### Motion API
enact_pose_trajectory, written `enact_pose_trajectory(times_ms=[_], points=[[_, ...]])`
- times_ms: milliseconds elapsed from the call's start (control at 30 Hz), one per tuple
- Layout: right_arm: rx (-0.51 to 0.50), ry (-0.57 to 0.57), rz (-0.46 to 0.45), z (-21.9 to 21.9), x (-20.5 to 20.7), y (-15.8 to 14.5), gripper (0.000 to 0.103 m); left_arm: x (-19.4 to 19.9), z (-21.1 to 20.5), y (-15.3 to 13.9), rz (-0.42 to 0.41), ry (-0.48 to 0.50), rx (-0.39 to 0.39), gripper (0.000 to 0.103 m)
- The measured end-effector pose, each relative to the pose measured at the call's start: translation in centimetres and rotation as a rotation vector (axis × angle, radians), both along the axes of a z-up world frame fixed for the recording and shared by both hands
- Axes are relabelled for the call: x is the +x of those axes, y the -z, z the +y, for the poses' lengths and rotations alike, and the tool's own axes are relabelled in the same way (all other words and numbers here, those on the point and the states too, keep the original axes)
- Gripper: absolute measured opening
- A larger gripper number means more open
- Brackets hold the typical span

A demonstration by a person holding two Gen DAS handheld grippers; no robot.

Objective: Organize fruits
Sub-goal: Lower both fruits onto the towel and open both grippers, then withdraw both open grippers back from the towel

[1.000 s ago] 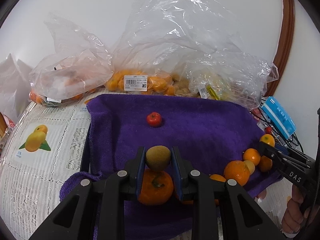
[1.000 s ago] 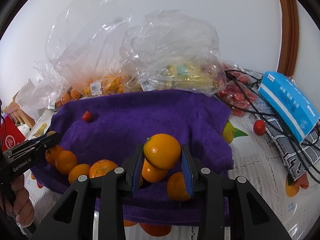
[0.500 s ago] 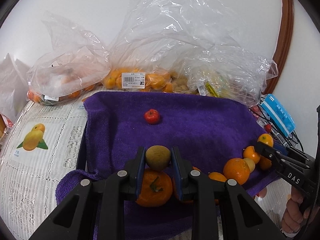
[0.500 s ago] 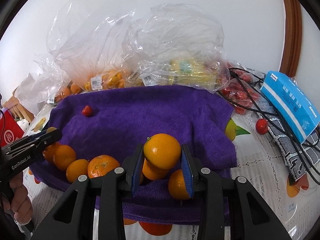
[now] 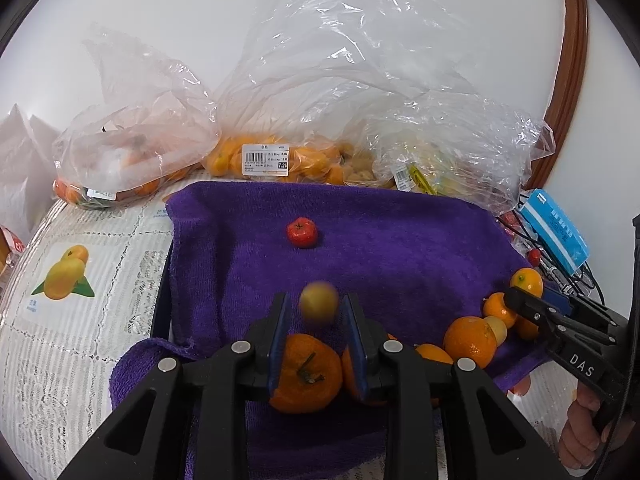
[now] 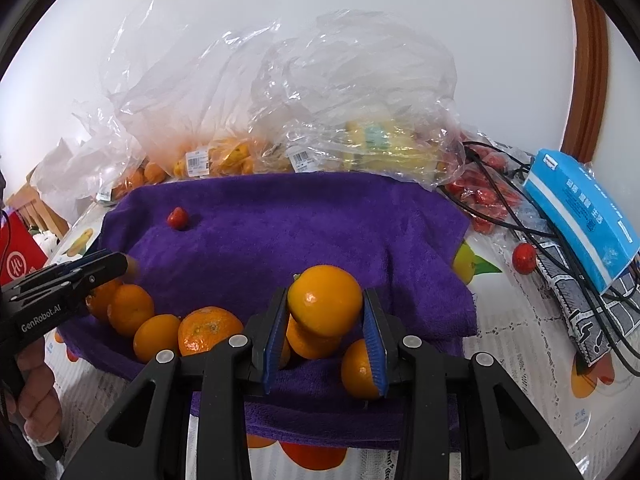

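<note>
A purple towel (image 5: 400,248) covers the table's middle, with one small red fruit (image 5: 302,233) lying on it. My left gripper (image 5: 315,298) hovers over the towel's near edge and its jaws are opening. A small yellow-green fruit (image 5: 319,303) sits blurred between them, clear of both pads. Below it lies a stemmed mandarin (image 5: 306,372). My right gripper (image 6: 325,294) is shut on an orange (image 6: 325,300) above the towel (image 6: 300,220). Several oranges (image 6: 156,336) line the towel's front edge, and the left gripper (image 6: 120,266) shows beside them.
Clear plastic bags of fruit (image 5: 280,160) crowd the back against the wall. A blue box (image 6: 580,216), black cables (image 6: 520,216) and a loose red fruit (image 6: 524,258) lie to the right. A red box (image 6: 16,256) stands at the left edge. A hand (image 5: 580,432) holds the right gripper.
The left jaws have parted a little and the small fruit has come free of the pads, now blurred. The right gripper still holds its orange in the same place.
</note>
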State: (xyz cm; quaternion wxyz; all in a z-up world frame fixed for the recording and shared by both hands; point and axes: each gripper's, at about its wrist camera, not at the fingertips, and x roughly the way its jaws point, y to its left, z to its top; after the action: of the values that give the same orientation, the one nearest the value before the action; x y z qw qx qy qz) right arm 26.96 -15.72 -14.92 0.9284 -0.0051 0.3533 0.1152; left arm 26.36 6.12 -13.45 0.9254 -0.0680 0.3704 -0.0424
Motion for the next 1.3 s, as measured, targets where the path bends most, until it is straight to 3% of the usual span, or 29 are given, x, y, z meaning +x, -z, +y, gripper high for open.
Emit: enact_pose_trajectory(times_ms=[600,1300], points=[[-0.004,-0.014,-0.008,0.3,-0.3,-0.1,0.039,-0.8,0.6,-0.8,-0.033,-0.018,-0.018,0.041],[0.048,-0.008,-0.069,1.0,-3.6,-1.5,0.050,-2.7,-0.7,-1.3,-0.078,-0.009,0.009,0.041]])
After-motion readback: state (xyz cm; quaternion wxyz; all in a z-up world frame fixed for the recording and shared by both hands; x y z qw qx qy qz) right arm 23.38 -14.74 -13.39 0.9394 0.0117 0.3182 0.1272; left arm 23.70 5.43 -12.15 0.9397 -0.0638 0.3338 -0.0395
